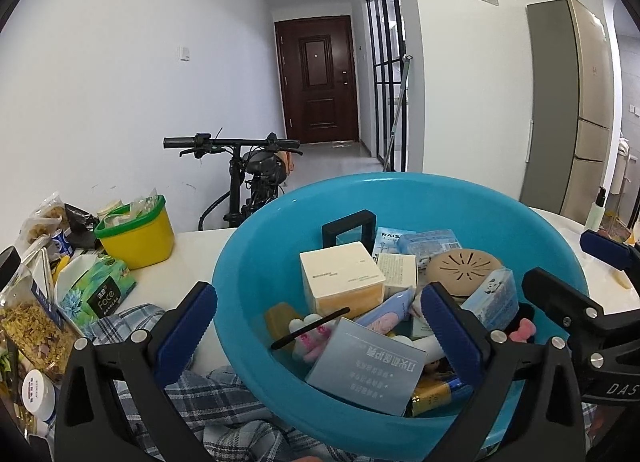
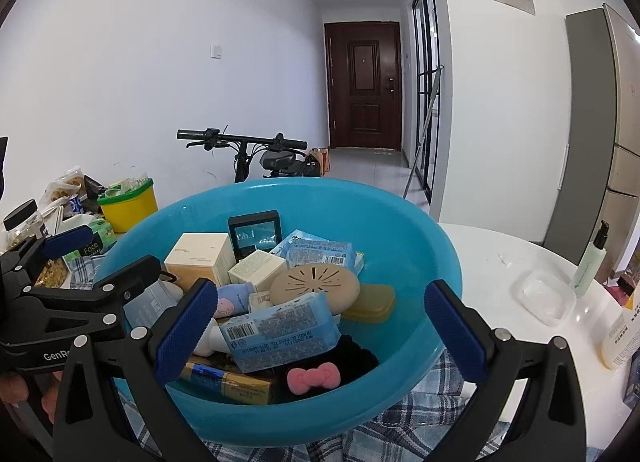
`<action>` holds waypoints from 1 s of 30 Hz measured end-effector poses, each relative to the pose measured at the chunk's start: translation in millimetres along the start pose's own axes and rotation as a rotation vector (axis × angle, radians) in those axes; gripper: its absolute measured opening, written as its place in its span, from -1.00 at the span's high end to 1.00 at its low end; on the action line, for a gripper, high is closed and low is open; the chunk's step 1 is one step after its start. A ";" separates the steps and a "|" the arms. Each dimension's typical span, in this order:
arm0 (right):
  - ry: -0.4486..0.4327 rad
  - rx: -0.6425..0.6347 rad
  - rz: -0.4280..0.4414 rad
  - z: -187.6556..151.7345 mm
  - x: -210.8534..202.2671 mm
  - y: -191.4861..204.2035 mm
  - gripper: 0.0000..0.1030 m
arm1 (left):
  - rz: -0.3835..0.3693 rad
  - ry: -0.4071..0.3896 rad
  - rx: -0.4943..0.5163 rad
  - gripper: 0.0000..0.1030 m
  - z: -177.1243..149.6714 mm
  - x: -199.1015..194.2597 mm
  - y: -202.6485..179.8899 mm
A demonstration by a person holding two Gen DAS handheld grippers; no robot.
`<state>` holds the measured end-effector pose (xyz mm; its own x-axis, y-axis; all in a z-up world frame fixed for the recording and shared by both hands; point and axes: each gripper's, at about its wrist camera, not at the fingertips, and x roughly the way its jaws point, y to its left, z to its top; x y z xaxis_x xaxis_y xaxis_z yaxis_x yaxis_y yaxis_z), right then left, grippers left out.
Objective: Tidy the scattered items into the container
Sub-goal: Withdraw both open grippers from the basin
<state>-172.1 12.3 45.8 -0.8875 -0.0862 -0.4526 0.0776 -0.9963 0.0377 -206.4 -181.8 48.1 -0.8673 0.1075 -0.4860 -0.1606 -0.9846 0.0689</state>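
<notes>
A blue plastic basin (image 1: 256, 262) (image 2: 420, 230) sits on a plaid cloth and holds several items: a cream box (image 1: 340, 282), a grey-blue box (image 1: 368, 370), tissue packs (image 2: 280, 330), a round beige case (image 2: 316, 288), a black mirror (image 2: 256, 234) and a pink bow (image 2: 314, 378). My left gripper (image 1: 316, 322) is open and empty, its fingers astride the basin's near left rim. My right gripper (image 2: 320, 326) is open and empty over the basin's near side. Each gripper shows at the edge of the other's view.
A yellow tub (image 1: 136, 238) with a green rim, a green tissue pack (image 1: 96, 290) and snack bags (image 1: 32, 322) crowd the table's left. A pump bottle (image 2: 592, 258), a clear lid (image 2: 544, 298) and a white bottle (image 2: 620, 338) stand on the right. A bicycle (image 1: 248, 170) stands behind.
</notes>
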 end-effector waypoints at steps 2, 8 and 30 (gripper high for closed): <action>-0.001 -0.002 -0.002 0.0 -0.1 0.0 -1.00 | -0.003 -0.001 -0.004 -1.00 0.0 -0.7 -0.2; 0.008 0.005 -0.007 -1.6 2.0 -1.9 -1.00 | -0.009 0.008 -0.012 -1.00 -0.5 0.0 0.5; 0.024 0.003 0.030 2.5 -3.2 -5.7 -1.00 | -0.012 0.028 -0.013 -1.00 -4.3 3.1 -1.8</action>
<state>-170.9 18.3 49.3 -0.8736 -0.1162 -0.4725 0.1025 -0.9932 0.0546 -206.8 -180.2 42.7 -0.8519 0.1153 -0.5109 -0.1643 -0.9850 0.0517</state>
